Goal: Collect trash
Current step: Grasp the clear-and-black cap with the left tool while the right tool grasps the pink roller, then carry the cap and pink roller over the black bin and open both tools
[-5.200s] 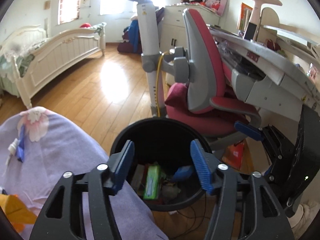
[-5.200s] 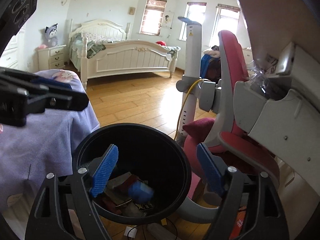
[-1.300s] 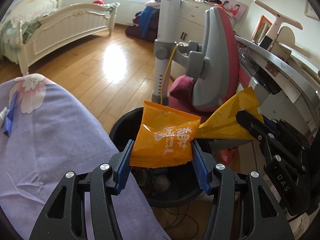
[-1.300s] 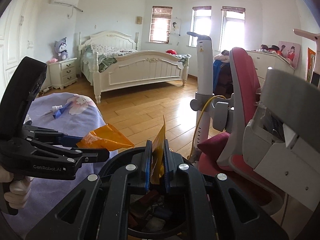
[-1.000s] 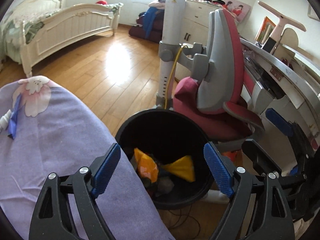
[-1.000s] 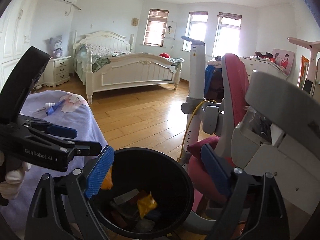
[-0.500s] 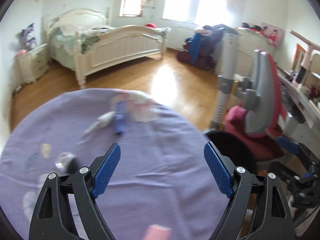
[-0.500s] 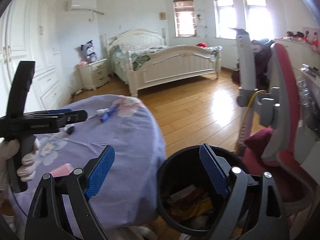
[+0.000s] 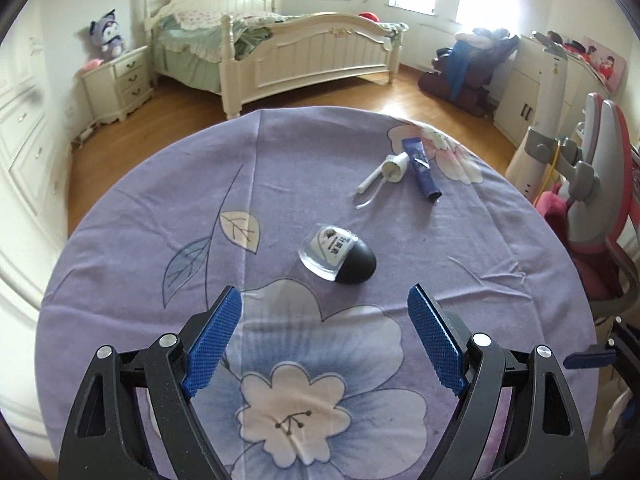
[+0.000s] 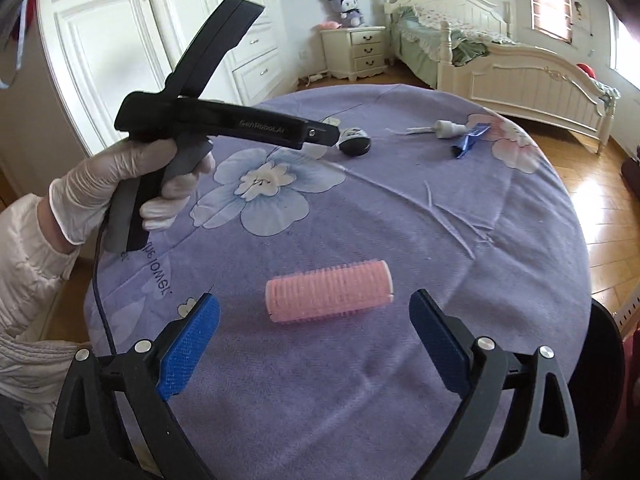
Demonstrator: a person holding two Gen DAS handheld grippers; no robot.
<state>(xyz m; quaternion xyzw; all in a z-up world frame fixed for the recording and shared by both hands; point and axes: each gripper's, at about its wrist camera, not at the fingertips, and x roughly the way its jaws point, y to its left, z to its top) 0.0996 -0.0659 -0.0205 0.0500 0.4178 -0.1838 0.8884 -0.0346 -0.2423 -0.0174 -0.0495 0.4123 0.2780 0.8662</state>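
Observation:
A round table under a purple flowered cloth (image 9: 160, 208) bears the trash. My left gripper (image 9: 323, 300) hovers open over it, just short of a small clear bottle with a black cap (image 9: 338, 258). Farther off lie a white pump nozzle (image 9: 390, 170) and a blue tube (image 9: 420, 166). My right gripper (image 10: 314, 300) is empty and its jaws are opening, with a pink hair roller (image 10: 328, 292) lying on the cloth between and just beyond its fingertips. The right wrist view also shows the left gripper (image 10: 256, 128) in a gloved hand (image 10: 120, 184), near the bottle (image 10: 354, 142).
The black bin's rim (image 10: 600, 360) shows past the table's right edge. A red and grey chair (image 9: 600, 200) and a white stand (image 9: 552, 92) are to the right. A white bed (image 9: 280, 52), a nightstand (image 9: 120, 80) and wardrobe doors (image 10: 120, 40) line the room.
Both views have swung left from the bin to the tabletop. The left gripper now faces the capped bottle, the right one the pink roller, with its jaws a little wider.

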